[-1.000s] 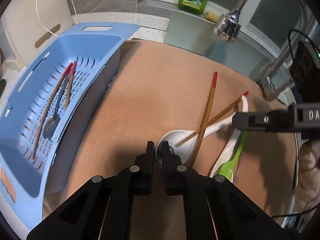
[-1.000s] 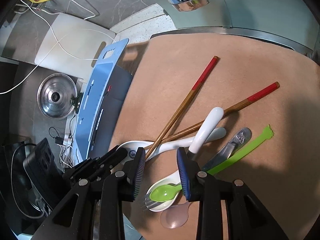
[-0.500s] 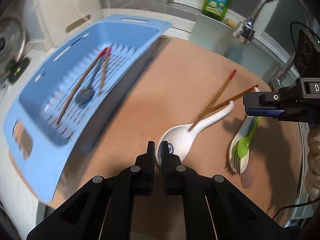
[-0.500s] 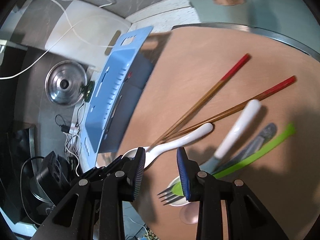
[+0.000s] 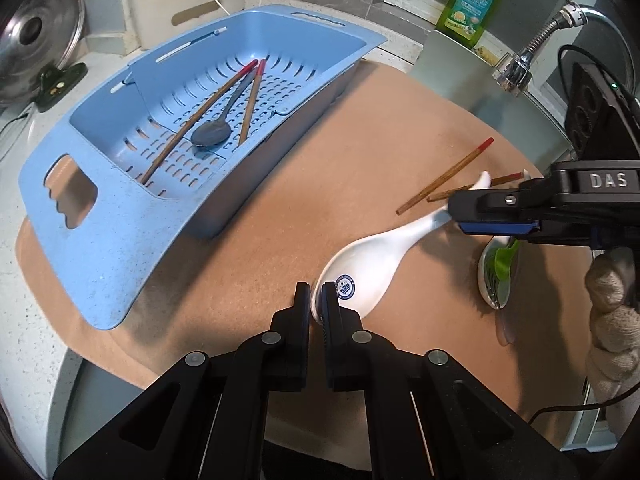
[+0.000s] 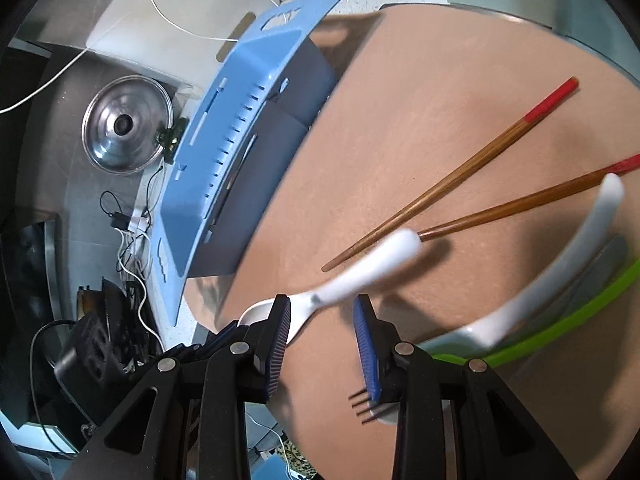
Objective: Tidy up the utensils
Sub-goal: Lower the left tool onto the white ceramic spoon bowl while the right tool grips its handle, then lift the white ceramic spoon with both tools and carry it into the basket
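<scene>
since a second ago the white spoon (image 5: 374, 258) has risen clear of the two chopsticks (image 5: 446, 176), which lie on the brown mat (image 5: 320, 184). the left gripper (image 5: 316, 304) is clenched on its bowl rim. the right gripper (image 6: 322, 332) is spread, holding nothing. blue basket (image 5: 120, 216) sits left.

Free: bare brown mat (image 5: 340, 168) between blue basket (image 5: 120, 240) and chopsticks (image 5: 444, 178) | Obstacles: faucet head (image 5: 514, 70) overhead; right hand-held gripper (image 5: 472, 210) above ceramic spoon handle (image 5: 440, 216)
</scene>
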A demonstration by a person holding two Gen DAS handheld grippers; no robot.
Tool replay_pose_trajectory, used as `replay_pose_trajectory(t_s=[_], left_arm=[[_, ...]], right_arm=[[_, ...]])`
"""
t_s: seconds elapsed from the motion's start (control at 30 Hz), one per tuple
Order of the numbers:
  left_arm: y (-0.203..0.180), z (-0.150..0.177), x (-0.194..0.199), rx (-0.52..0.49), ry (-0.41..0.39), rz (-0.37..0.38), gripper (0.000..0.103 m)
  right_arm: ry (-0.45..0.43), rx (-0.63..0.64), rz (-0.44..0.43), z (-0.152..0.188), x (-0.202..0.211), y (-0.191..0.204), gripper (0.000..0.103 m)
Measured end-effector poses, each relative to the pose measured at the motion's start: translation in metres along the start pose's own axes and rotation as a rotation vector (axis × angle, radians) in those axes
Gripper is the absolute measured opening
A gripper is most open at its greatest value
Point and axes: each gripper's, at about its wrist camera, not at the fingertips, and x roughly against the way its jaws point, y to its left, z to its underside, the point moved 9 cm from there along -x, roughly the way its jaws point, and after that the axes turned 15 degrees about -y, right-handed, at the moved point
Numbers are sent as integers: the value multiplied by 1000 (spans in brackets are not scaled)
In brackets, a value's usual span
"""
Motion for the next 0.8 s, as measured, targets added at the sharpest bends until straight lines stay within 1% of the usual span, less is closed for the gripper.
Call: replay_pose_trajectory(t_s=[0.17, 0.2, 0.23, 0.33, 0.5, 0.6, 0.67, 0.7, 0.73, 0.8], left_arm=[[-1, -1, -3, 0, 8, 17, 5], [-1, -1, -4, -4, 10, 19, 5], [-2, -1, -5, -9, 13, 22, 5], [-2, -1, -7, -24, 20, 30, 6], [-4, -1, -11, -50, 28, 48, 6], [-3, -1, -13, -47, 33, 58, 6], [-3, 0, -17, -37, 45, 68, 10], [-1, 0, -20, -20, 52, 69, 17], [-2, 1, -24, -5, 62, 83, 19], [-5, 3, -25, -13, 60, 95, 18]], right_arm=[[-14, -21, 1, -3, -9, -2, 29], [-16, -23, 4, -3, -11, -2, 25], [-14, -26, 5, -3, -12, -2, 17], [-12, -62, -6, -4, -17, -3, 15], [-6, -142, -31, -8, -25, -10, 15], [-18, -140, -30, -9, -26, -10, 13], [-18, -130, -35, -9, -25, -7, 12], [-18, -125, -36, -9, -25, -6, 11], [-19, -120, -35, -9, -24, -5, 11], [-27, -113, -28, -10, -23, -2, 10]])
